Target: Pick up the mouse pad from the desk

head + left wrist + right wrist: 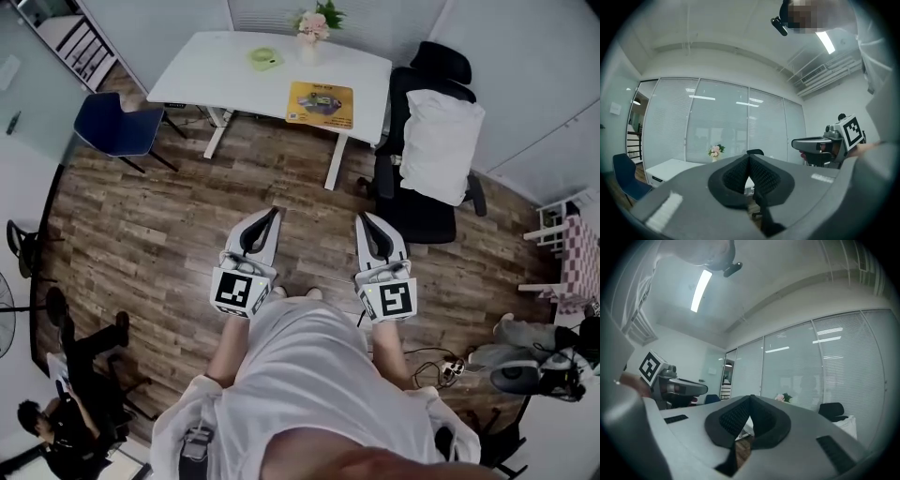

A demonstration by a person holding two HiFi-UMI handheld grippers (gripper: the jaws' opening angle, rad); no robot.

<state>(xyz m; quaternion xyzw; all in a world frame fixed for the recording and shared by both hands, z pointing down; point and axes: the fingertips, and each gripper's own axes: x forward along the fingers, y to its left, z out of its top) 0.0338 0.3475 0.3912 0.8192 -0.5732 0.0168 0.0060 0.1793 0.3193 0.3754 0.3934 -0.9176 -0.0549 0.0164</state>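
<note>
A yellow mouse pad (pixel 321 103) with a printed picture lies flat near the front right edge of the white desk (pixel 225 70), far ahead of me in the head view. My left gripper (pixel 275 212) and right gripper (pixel 362 217) are held level side by side over the wooden floor, well short of the desk. Both are shut with nothing between the jaws. In the left gripper view the left gripper (pixel 749 156) has its pads pressed together; the right gripper view shows the right gripper (pixel 750 397) the same. Neither gripper view shows the mouse pad.
A green object (pixel 265 59) and a vase of pink flowers (pixel 311 28) stand on the desk. A black office chair (pixel 431 150) with a white cushion sits right of the desk, a blue chair (pixel 117 125) left of it. A seated person (pixel 66 394) is at lower left.
</note>
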